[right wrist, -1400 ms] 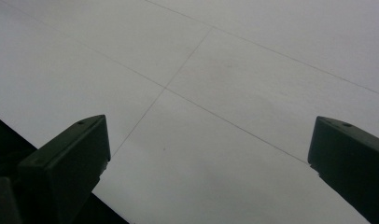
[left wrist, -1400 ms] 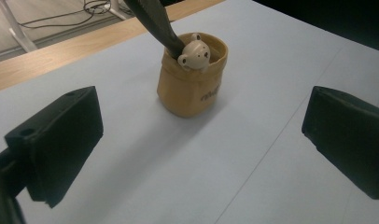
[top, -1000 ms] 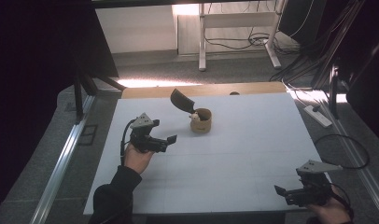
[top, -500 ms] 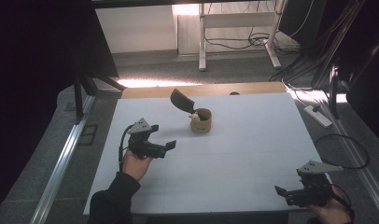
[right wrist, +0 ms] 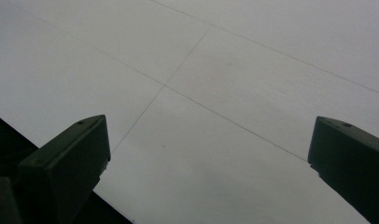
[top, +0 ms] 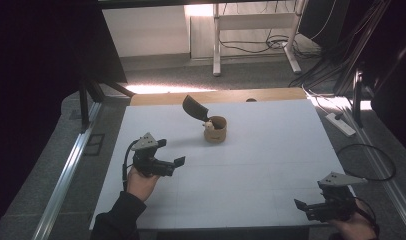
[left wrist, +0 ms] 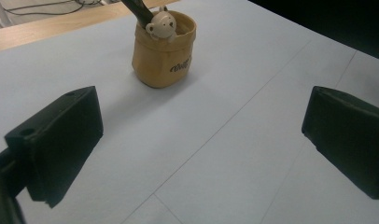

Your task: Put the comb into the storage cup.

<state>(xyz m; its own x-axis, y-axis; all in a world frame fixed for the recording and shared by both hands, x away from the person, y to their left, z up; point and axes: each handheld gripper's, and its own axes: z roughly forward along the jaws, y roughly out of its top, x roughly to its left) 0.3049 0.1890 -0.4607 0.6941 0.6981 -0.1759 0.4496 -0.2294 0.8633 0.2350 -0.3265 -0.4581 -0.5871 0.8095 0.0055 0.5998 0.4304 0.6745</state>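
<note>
A tan cup (top: pixel 215 132) with a small bear figure on its rim stands at the far middle of the white table (top: pixel 271 150). A dark utensil (top: pixel 195 108) leans out of the cup to the left. My left gripper (top: pixel 171 152) hovers open at the left, nearer than the cup, and points toward the cup. In the left gripper view, the cup (left wrist: pixel 163 52) lies ahead of the left gripper (left wrist: pixel 204 135), well clear of the wide-apart jaws. My right gripper (top: pixel 303 206) is open at the near right corner. In the right gripper view, bare table shows between the jaws of the right gripper (right wrist: pixel 206 158).
A wooden strip (top: pixel 156 98) runs along the table's far edge. A power strip (top: pixel 340 124) and cables lie on the floor to the right. A metal rail (top: pixel 66 170) runs along the left side. The near table edge is close under my right gripper.
My left gripper has drawn back a little toward the near side. The right gripper and the cup have stayed where they were.
</note>
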